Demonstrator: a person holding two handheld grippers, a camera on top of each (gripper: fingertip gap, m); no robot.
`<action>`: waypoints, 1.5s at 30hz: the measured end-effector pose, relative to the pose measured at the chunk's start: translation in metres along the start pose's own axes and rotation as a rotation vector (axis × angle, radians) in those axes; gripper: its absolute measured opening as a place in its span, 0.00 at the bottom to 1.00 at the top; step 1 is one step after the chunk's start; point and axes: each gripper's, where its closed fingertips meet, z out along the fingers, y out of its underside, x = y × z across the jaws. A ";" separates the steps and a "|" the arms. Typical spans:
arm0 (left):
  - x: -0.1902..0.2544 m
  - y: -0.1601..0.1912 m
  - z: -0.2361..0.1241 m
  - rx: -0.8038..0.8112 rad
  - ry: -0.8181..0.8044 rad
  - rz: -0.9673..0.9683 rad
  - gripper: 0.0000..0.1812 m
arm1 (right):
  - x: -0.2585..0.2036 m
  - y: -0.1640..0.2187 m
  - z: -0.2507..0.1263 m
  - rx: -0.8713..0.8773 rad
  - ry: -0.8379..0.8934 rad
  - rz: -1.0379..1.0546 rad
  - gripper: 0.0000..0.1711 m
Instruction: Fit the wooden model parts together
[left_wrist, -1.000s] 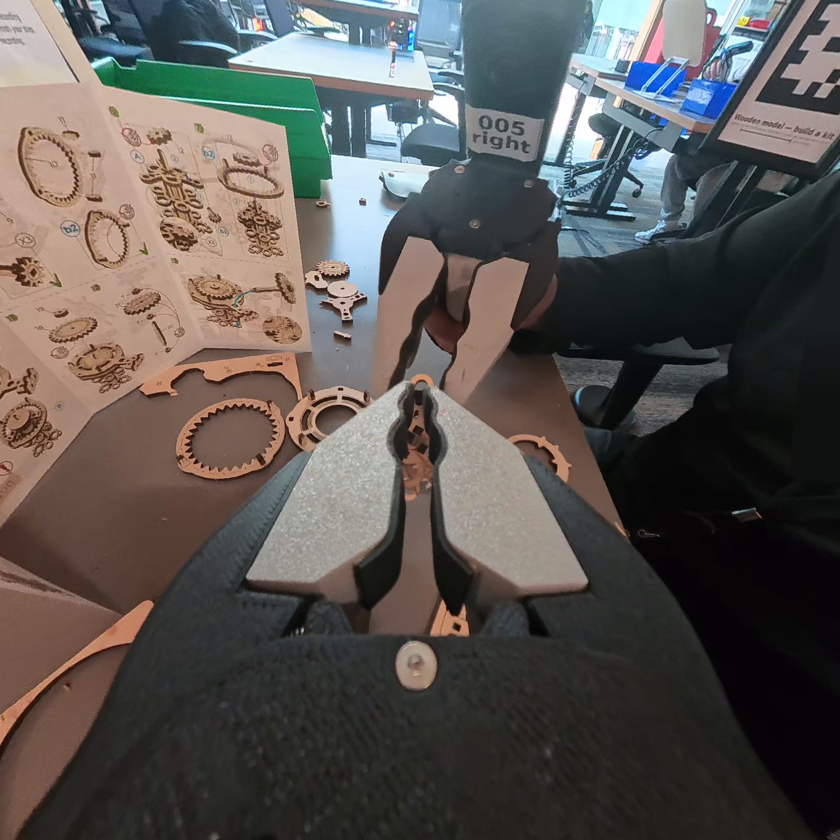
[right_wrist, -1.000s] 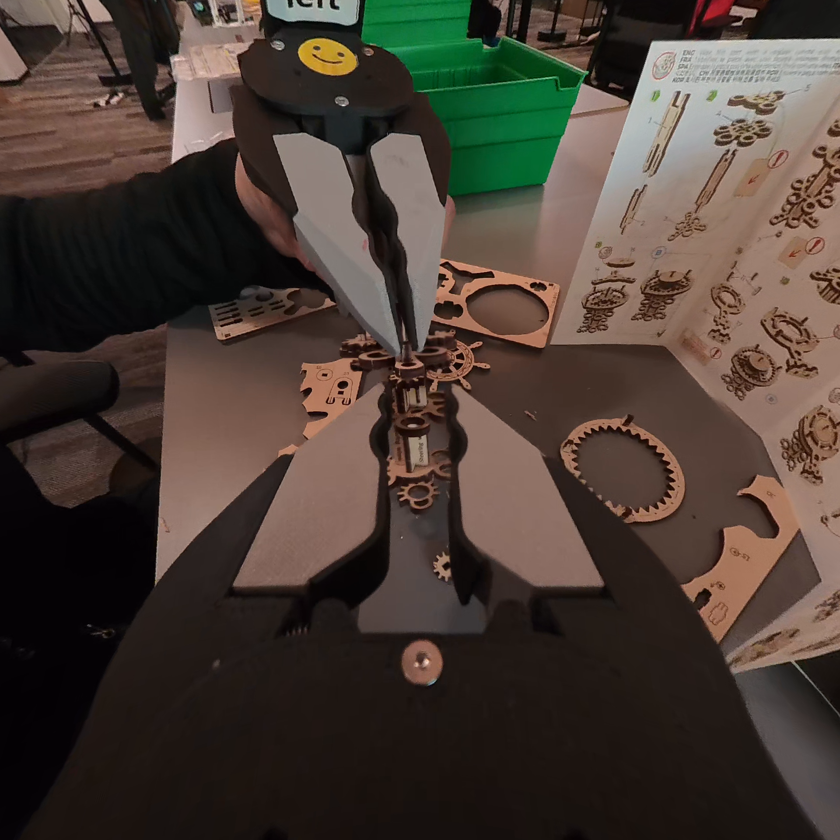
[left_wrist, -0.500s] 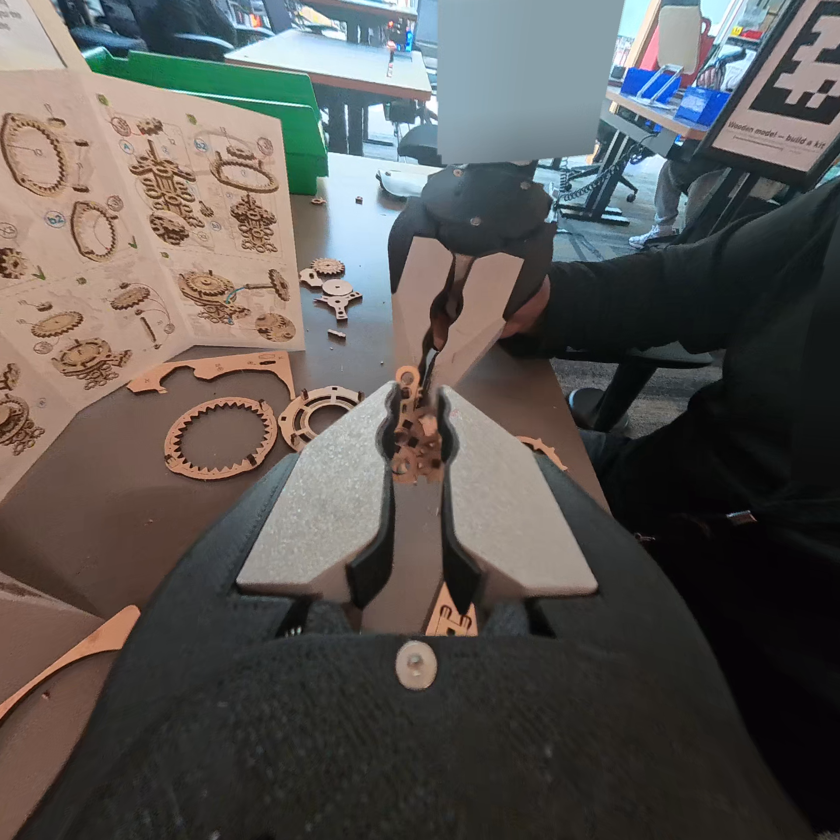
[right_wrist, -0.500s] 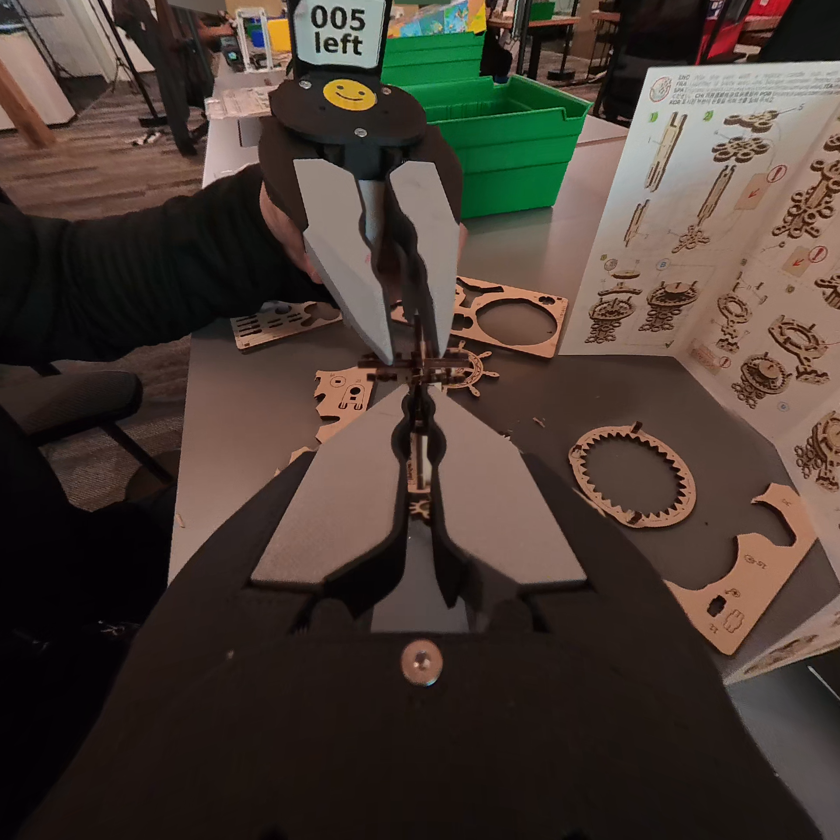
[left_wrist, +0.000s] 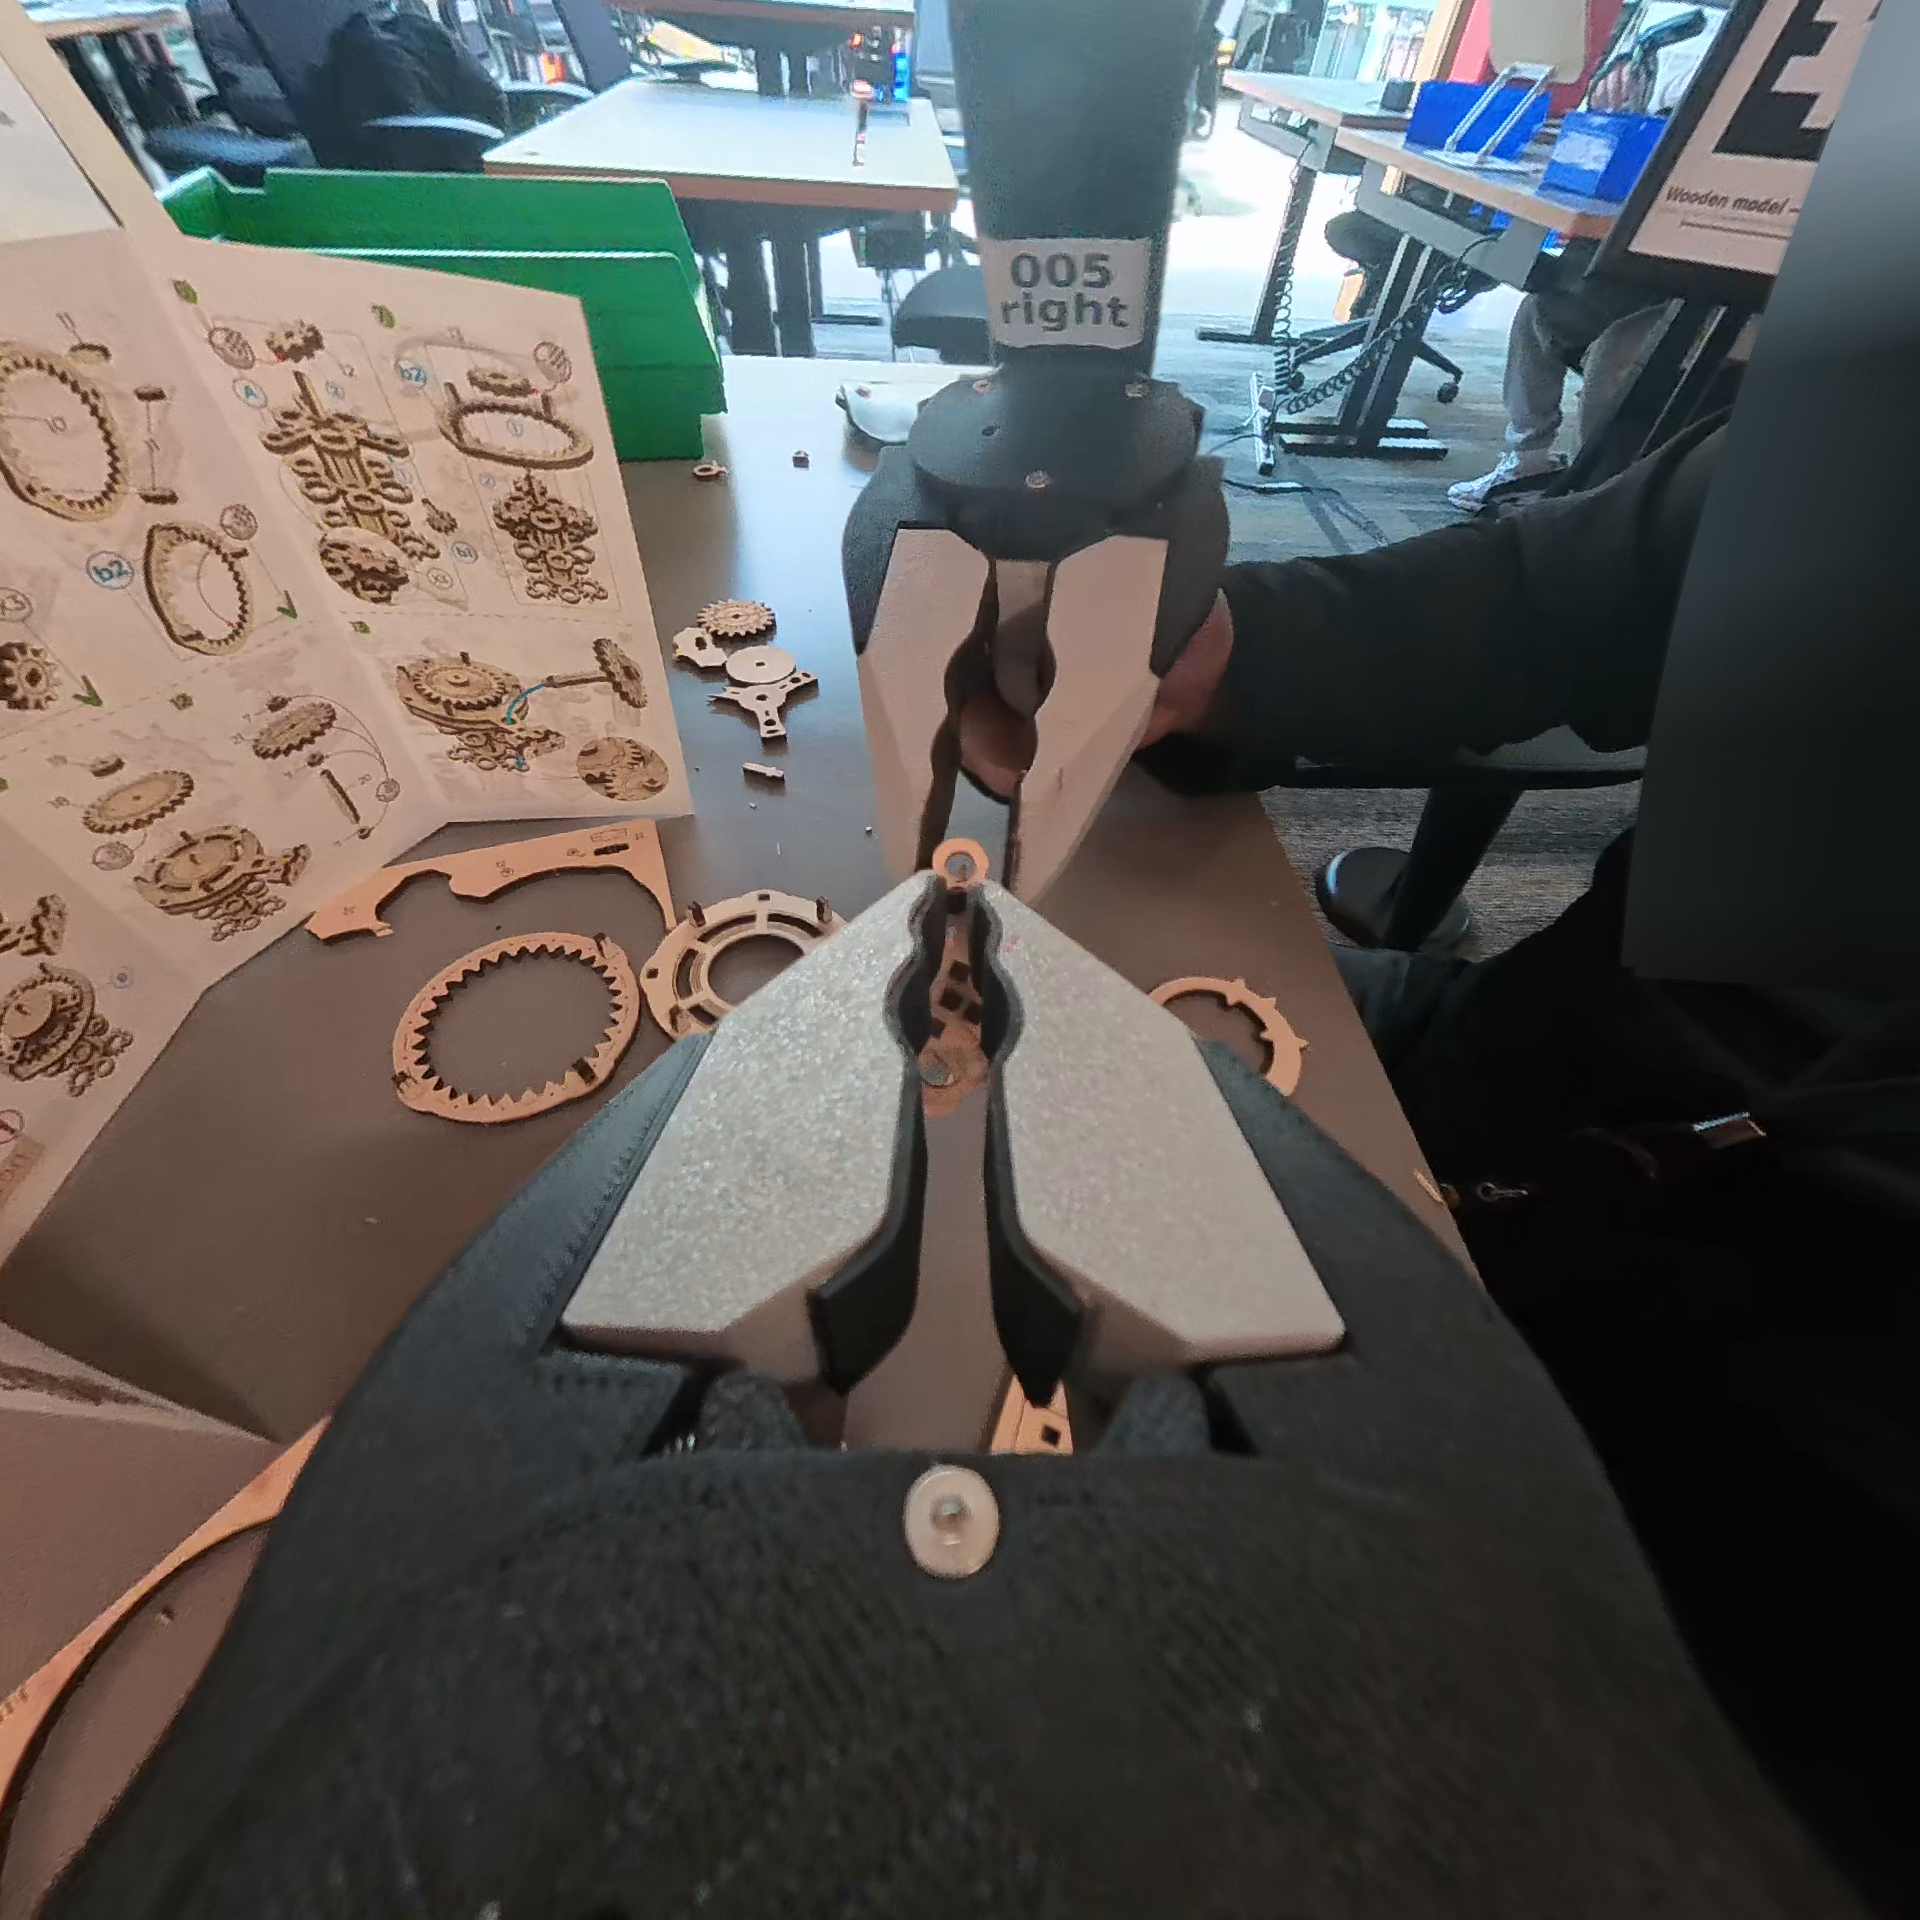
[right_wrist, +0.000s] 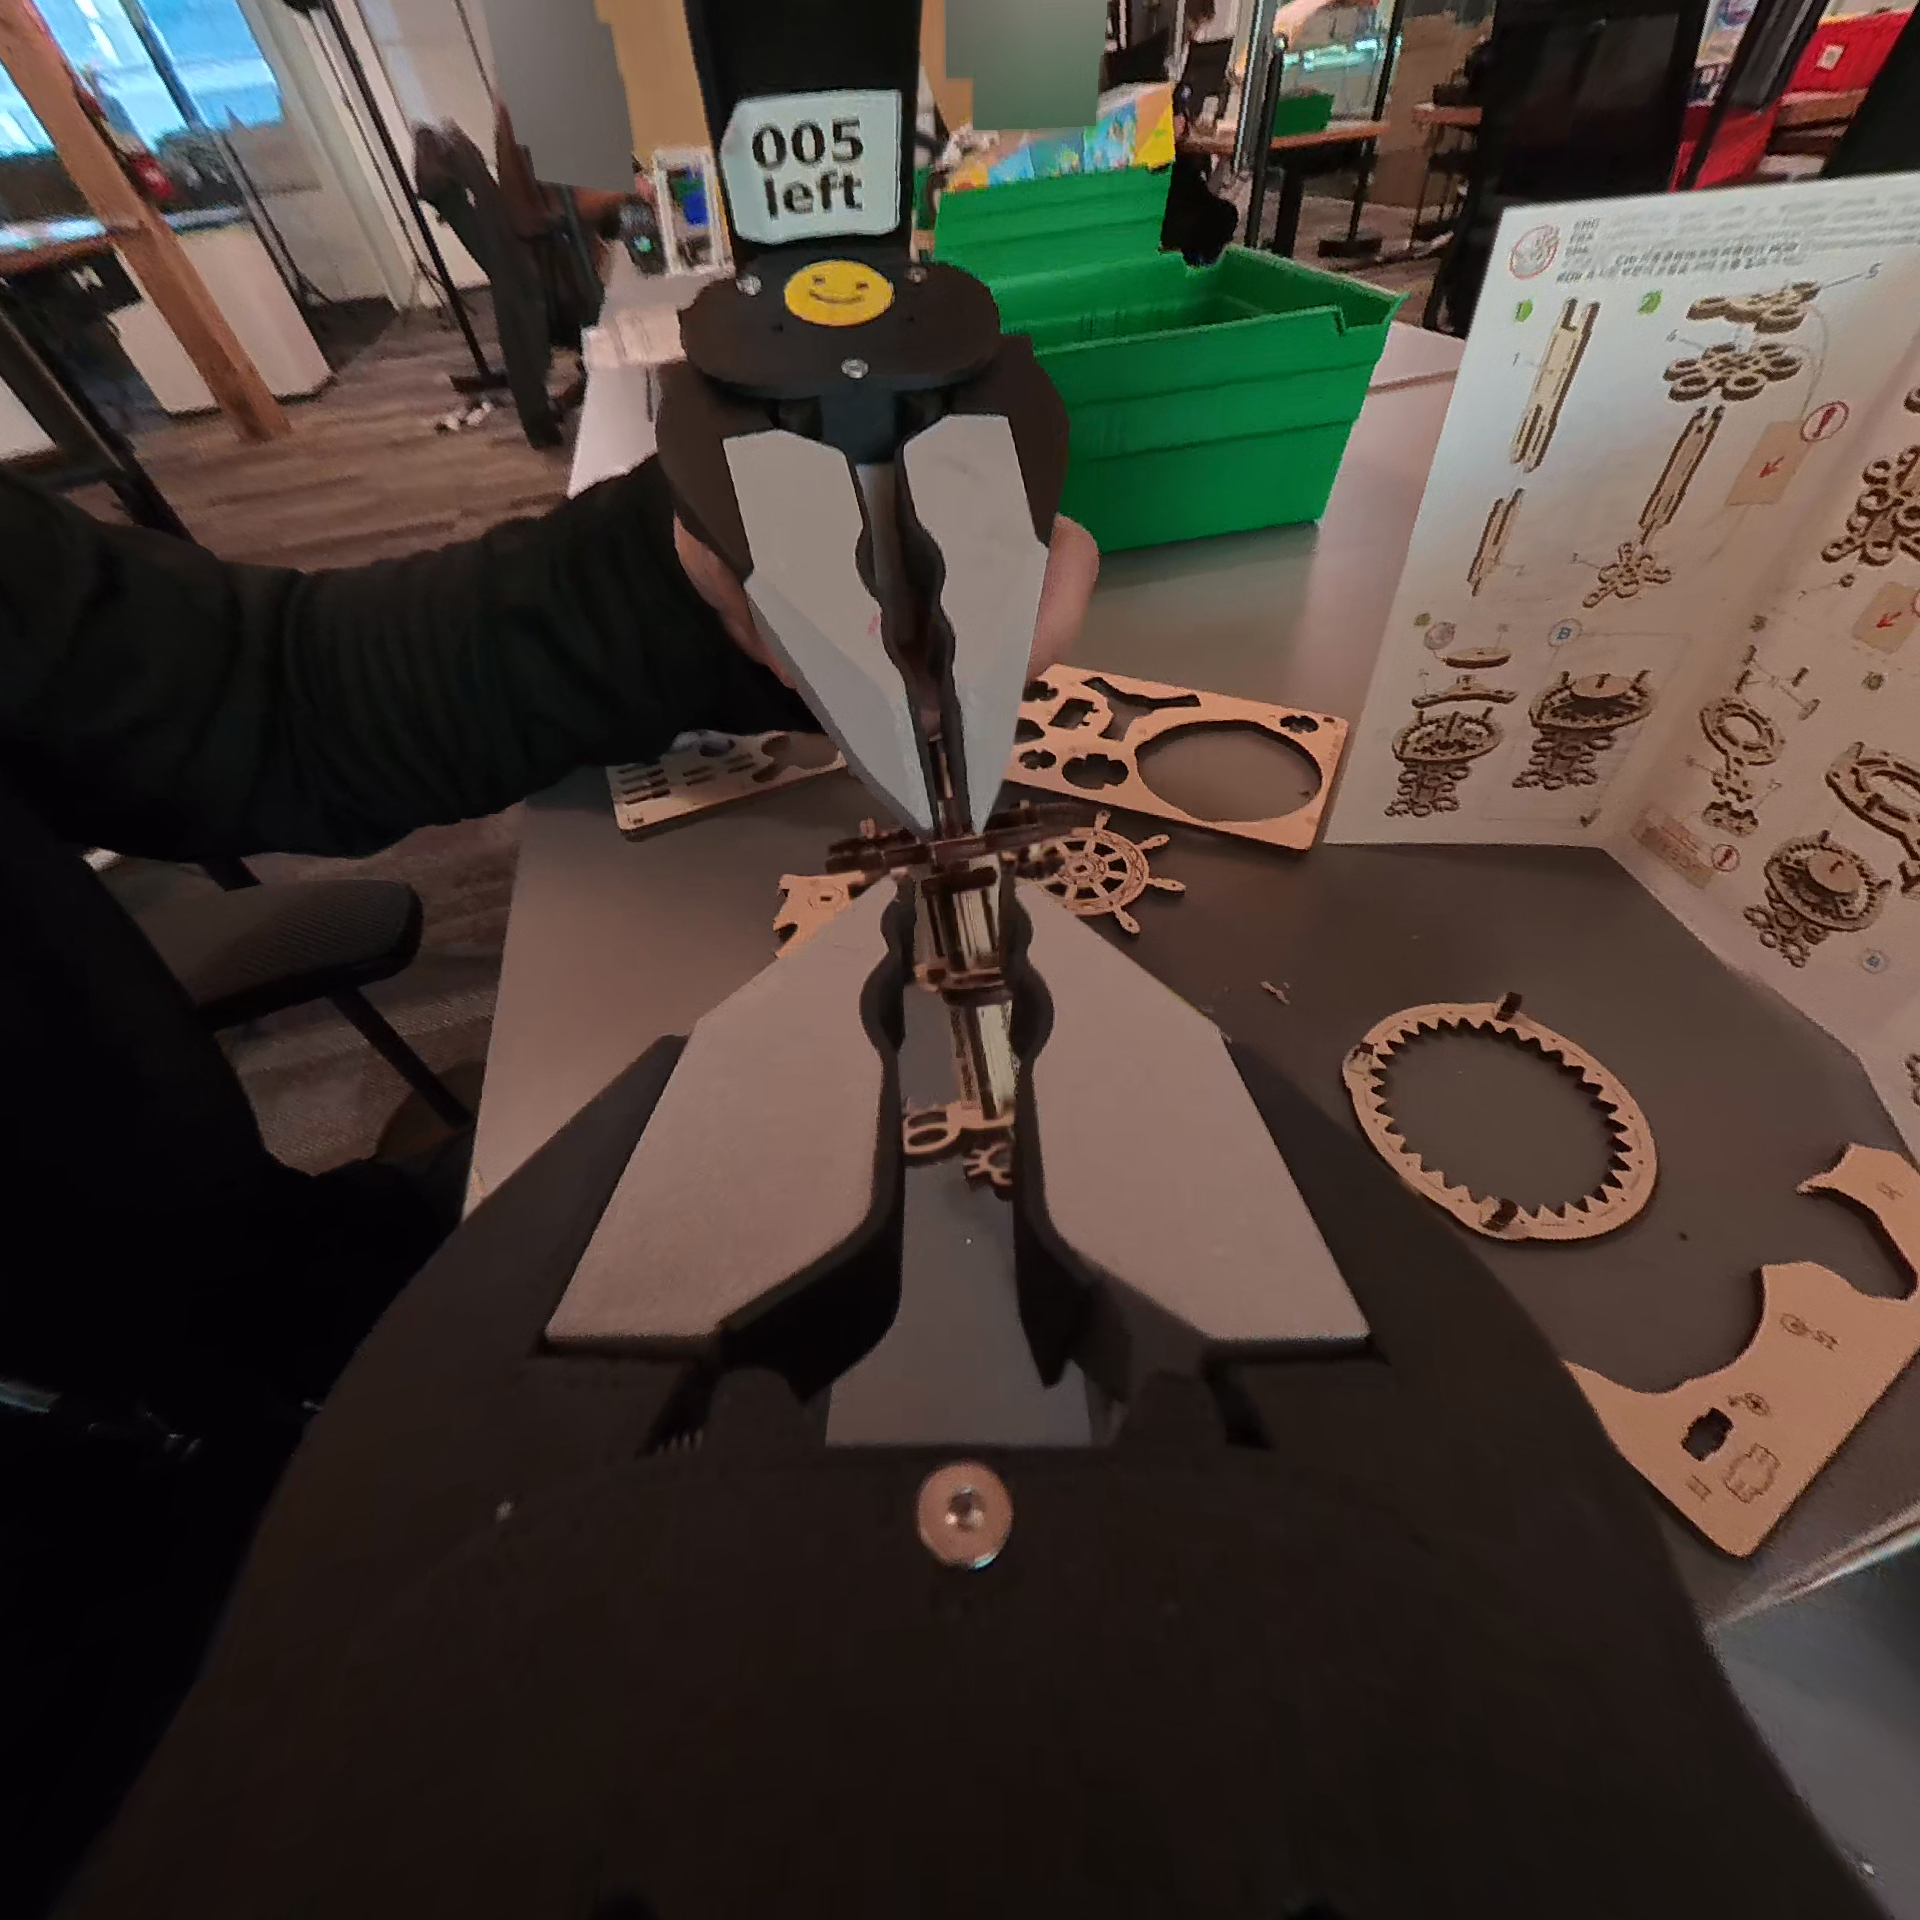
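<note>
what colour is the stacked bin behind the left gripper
Bright green bin; it shows best in the right wrist view.

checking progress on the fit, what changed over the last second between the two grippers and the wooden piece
The right gripper has closed on the wooden shaft assembly, its fingers clearly wider apart a second ago. The left gripper stays shut on the flat wooden part at the assembly's far end, tips meeting as before. The toothed ring, cut-out sheets and instruction sheet have not moved on the table.
</note>
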 end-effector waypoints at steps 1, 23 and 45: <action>0.001 -0.001 0.000 0.003 0.004 0.008 0.00 | 0.000 -0.002 -0.001 0.010 -0.003 0.004 0.07; 0.002 -0.019 0.014 0.192 0.085 -0.222 0.03 | 0.002 -0.018 -0.034 0.160 -0.056 0.099 0.05; 0.001 0.021 0.037 -0.074 -0.012 -0.123 0.13 | 0.019 -0.004 -0.115 0.063 0.152 0.002 0.05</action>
